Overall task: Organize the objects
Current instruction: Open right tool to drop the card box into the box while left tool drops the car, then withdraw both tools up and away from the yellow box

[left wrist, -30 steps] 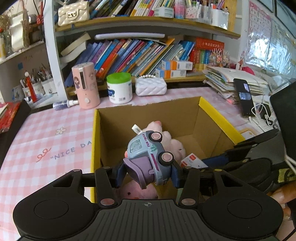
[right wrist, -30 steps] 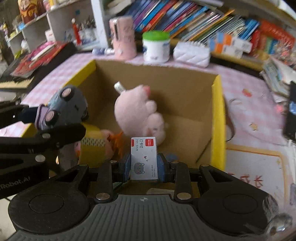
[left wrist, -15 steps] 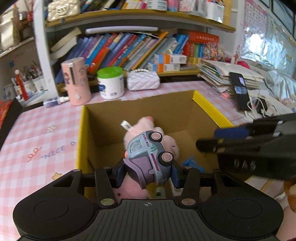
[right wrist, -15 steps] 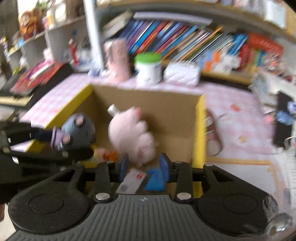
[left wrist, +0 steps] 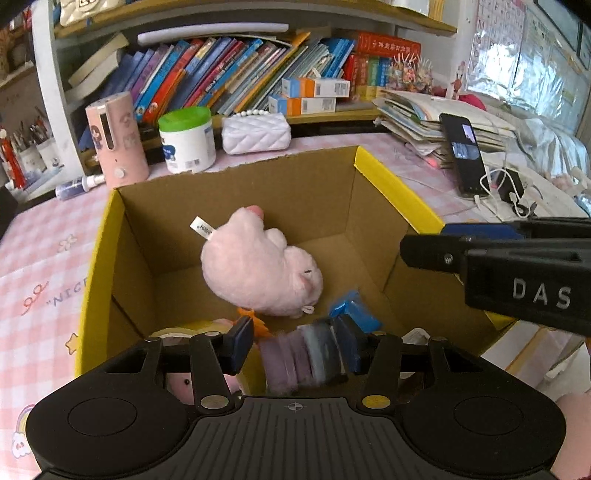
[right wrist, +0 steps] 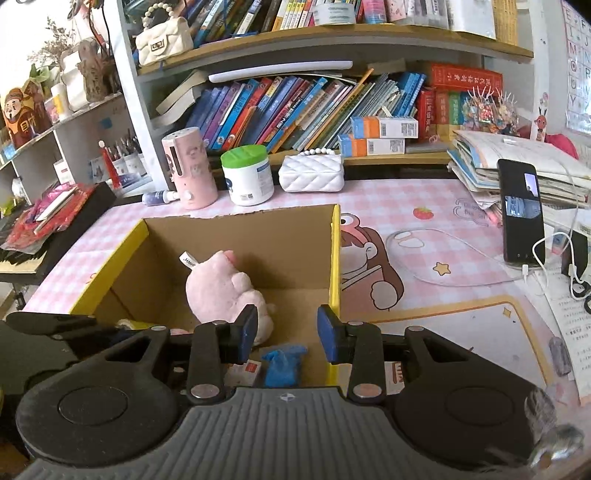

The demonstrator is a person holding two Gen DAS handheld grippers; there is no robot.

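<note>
Pink checked tablecloth, crammed bookshelves behind: left gripper angled down, jaws just parted, blurred toy car dropping into corrugated cardboard box; right gripper open, empty, beside fuzzy pink plush.

Child's study corner in a home: desk under a pink checked tablecloth printed with cartoon figures and a strawberry; white shelving behind it, packed with leaning children's books; cream quilted handbag on the upper shelf, white quilted purse on the desk; pots of pens and brushes at the left; alphabet chart on the right wall; stack of workbooks with a phone propped against it and charging; yellow-rimmed cardboard box holding a pink plush toy; green-lidded tub and pink cylindrical gadget along the back edge
</note>
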